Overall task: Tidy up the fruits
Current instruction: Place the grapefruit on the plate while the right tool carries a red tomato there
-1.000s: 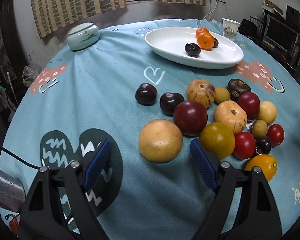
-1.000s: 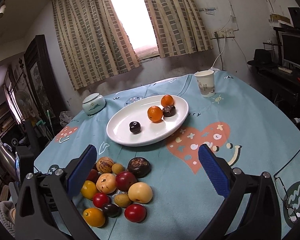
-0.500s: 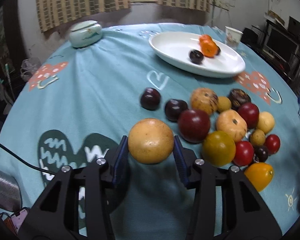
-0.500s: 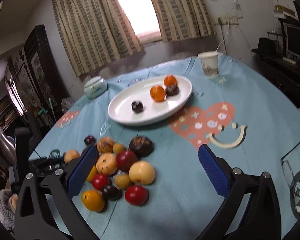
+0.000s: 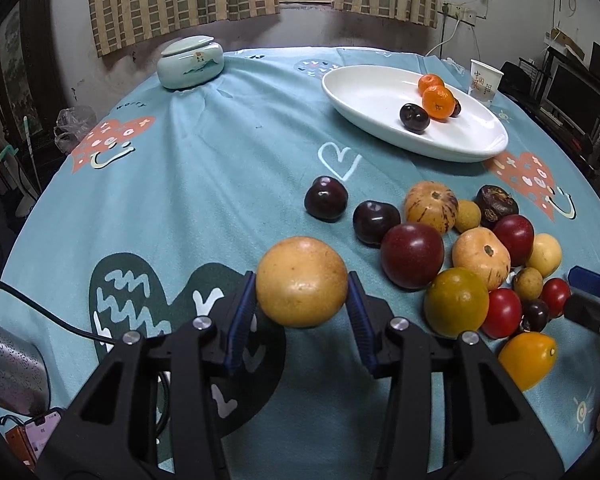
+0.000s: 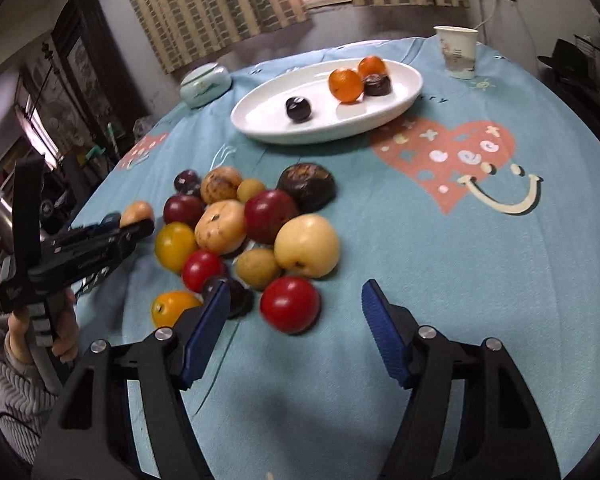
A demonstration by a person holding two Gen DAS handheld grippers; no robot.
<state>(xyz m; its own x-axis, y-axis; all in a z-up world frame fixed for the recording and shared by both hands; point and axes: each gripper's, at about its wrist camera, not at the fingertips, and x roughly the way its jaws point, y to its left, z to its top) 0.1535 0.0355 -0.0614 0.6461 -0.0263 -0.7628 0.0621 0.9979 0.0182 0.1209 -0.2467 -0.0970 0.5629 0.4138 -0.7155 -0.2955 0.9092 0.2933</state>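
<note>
I have the large yellow-orange fruit (image 5: 301, 282) clamped between my left gripper (image 5: 301, 312) jaws, both blue pads pressed against its sides; it sits at the near left edge of the fruit pile, and I cannot tell whether it is clear of the cloth. Just to its right lies the dark red plum (image 5: 412, 256), and beyond that the heap of mixed fruit, with two dark plums (image 5: 326, 199) at the far left of it. My right gripper (image 6: 296, 322) hangs over the near side of the pile with its jaws apart; they have just been closing in, and nothing is pressed between them. The red round fruit (image 6: 290, 305) lies just ahead of the gap, blurred, with a small dark fruit (image 6: 236, 296) beside the left pad. Farther back on the worktop (image 5: 220, 168), the white oval plate (image 5: 363, 96) carries two oranges (image 5: 437, 102) and two dark fruits. A paper cup (image 5: 485, 86) stands past the plate, and a pale lidded jar (image 5: 190, 63) sits far left.
</note>
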